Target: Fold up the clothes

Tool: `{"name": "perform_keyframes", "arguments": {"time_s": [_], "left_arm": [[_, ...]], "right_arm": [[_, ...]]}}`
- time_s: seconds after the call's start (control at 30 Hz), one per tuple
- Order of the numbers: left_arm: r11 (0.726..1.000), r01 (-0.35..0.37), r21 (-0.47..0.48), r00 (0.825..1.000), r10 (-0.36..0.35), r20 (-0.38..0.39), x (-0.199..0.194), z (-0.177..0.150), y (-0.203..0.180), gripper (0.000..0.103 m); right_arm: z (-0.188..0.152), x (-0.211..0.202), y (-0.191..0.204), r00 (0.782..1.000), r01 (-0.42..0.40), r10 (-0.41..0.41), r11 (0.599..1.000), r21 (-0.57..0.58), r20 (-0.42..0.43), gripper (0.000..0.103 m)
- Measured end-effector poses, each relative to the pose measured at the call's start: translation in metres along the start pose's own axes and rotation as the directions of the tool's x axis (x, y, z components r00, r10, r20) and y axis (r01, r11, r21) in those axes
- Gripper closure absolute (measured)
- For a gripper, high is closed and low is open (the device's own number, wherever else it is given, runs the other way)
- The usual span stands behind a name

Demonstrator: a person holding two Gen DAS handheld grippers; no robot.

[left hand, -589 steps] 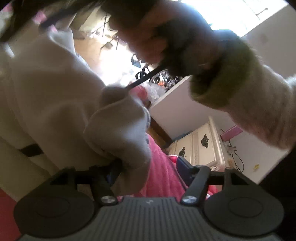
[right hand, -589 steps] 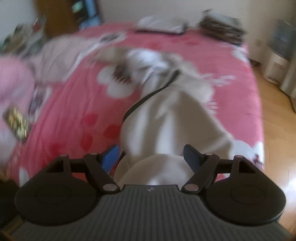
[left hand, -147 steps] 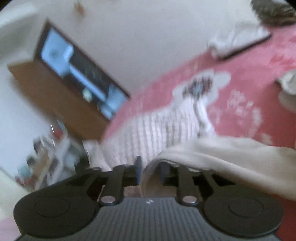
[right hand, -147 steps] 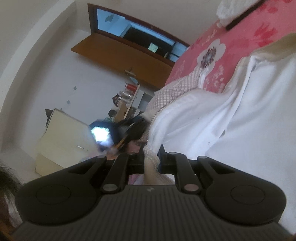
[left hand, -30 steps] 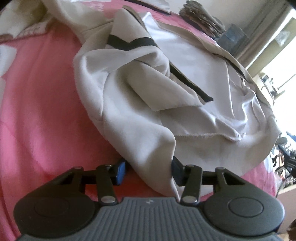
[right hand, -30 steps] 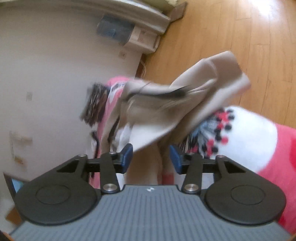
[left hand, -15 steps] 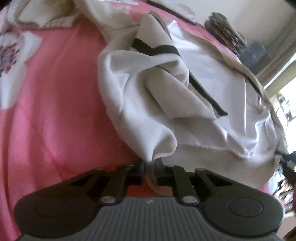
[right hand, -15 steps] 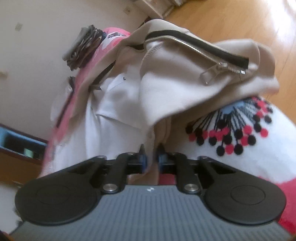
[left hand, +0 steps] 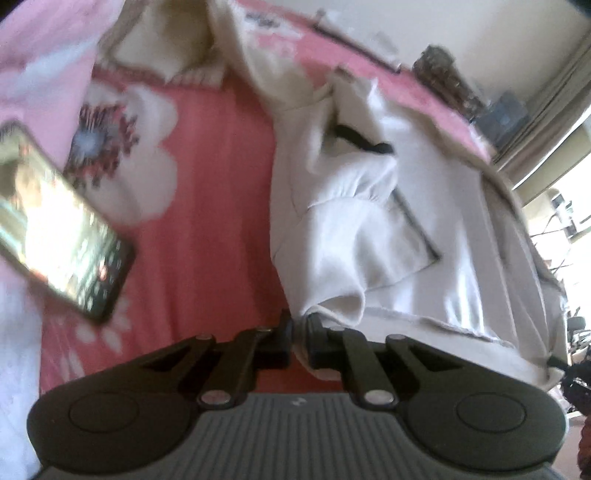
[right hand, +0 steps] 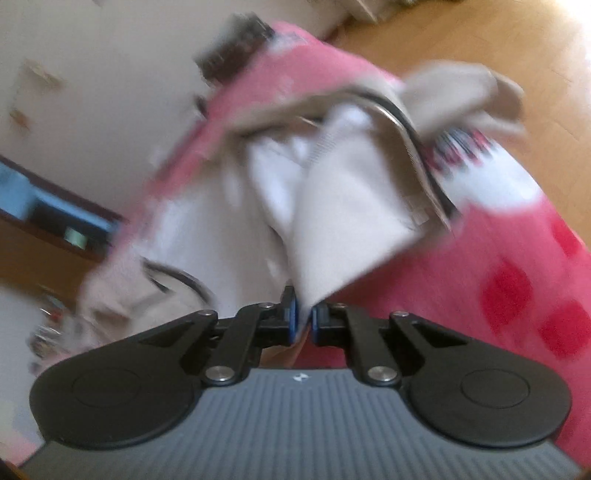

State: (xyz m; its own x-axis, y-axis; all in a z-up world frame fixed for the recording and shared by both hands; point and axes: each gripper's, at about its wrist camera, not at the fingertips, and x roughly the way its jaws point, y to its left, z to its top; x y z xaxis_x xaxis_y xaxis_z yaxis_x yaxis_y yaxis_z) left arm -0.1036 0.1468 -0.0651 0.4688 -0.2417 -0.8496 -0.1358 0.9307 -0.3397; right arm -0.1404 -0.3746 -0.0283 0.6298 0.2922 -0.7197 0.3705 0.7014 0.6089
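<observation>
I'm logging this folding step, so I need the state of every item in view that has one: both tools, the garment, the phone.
Left tool: shut on the cream jacket's edge.
Right tool: shut on a jacket corner.
Cream jacket: crumpled, unfolded, spread on the pink blanket.
Jacket zipper: appears undone.
Phone: lying flat on the blanket, screen lit.

- bed cover [left hand: 207, 206]: pink-red, printed with large white flowers; spans most of the left wrist view.
- phone [left hand: 55, 236]: lies on the bed cover near its left edge, screen lit.
- wall [left hand: 461, 33]: plain, pale, behind the far edge of the bed.
- curtain [left hand: 546, 125]: at right, beside a bright window [left hand: 576, 206].
- floor [right hand: 461, 37]: light wood boards, beside the bed.
- wooden cabinet [right hand: 33, 236]: against the pale wall, blurred.
</observation>
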Motion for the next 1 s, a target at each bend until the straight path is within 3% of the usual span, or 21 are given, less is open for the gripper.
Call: {"name": "perform_keyframes", "arguments": {"time_s": [0.1, 0.2, 0.3, 0.37, 0.4, 0.47, 0.57, 0.63, 0.73, 0.8, 0.9, 1.0], "left_arm": [[0.998, -0.035, 0.055, 0.999, 0.036, -0.015, 0.008, -0.008, -0.001, 0.095], [0.988, -0.071, 0.138, 0.997, 0.074, -0.013, 0.01, -0.014, -0.004, 0.095], [0.985, -0.072, 0.154, 0.994, 0.084, -0.075, 0.025, -0.016, 0.003, 0.09], [0.987, -0.048, 0.155, 0.993, 0.063, -0.097, 0.028, -0.015, 0.007, 0.083], [0.988, -0.031, 0.153, 0.994, 0.046, -0.098, 0.025, -0.015, 0.008, 0.075], [0.988, -0.003, 0.152, 0.995, 0.018, -0.099, 0.019, -0.016, 0.011, 0.062], [0.986, -0.003, 0.168, 0.996, 0.018, -0.084, 0.007, -0.019, 0.013, 0.051], [0.98, -0.013, 0.198, 0.998, 0.026, -0.062, 0.0, -0.02, 0.012, 0.05], [0.955, -0.064, 0.288, 0.997, 0.076, -0.031, 0.003, -0.024, -0.003, 0.045], [0.93, -0.104, 0.354, 0.994, 0.114, -0.007, 0.007, -0.026, -0.015, 0.045], [0.88, -0.164, 0.446, 0.985, 0.167, 0.033, 0.012, -0.03, -0.033, 0.044], [0.817, -0.223, 0.531, 0.973, 0.215, 0.079, 0.018, -0.034, -0.052, 0.043]], "right_arm": [[-0.013, 0.021, -0.01, 0.997, 0.067, -0.067, 0.998, 0.005, -0.044, 0.097], [-0.019, 0.015, 0.007, 0.995, 0.092, -0.094, 0.989, -0.112, -0.019, 0.097], [-0.025, 0.031, 0.008, 0.98, 0.155, -0.178, 0.962, -0.225, -0.085, 0.089], [-0.033, 0.039, 0.004, 0.957, 0.218, -0.264, 0.927, -0.306, -0.117, 0.081], [-0.037, 0.039, 0.004, 0.952, 0.231, -0.284, 0.909, -0.348, -0.111, 0.08], [-0.041, 0.029, 0.009, 0.953, 0.225, -0.288, 0.881, -0.415, -0.096, 0.061], [-0.039, 0.003, 0.02, 0.955, 0.228, -0.294, 0.813, -0.536, -0.039, 0.057], [-0.036, -0.015, 0.032, 0.959, 0.219, -0.282, 0.769, -0.601, -0.011, 0.057], [-0.03, -0.03, 0.055, 0.984, 0.132, -0.181, 0.742, -0.657, -0.007, 0.057], [-0.032, -0.023, 0.077, 0.995, -0.009, -0.057, 0.741, -0.672, -0.076, 0.057], [-0.029, 0.017, 0.111, 0.974, -0.213, 0.098, 0.699, -0.683, -0.203, 0.057], [-0.019, 0.082, 0.141, 0.948, -0.308, 0.145, 0.64, -0.704, -0.282, 0.057]]}}
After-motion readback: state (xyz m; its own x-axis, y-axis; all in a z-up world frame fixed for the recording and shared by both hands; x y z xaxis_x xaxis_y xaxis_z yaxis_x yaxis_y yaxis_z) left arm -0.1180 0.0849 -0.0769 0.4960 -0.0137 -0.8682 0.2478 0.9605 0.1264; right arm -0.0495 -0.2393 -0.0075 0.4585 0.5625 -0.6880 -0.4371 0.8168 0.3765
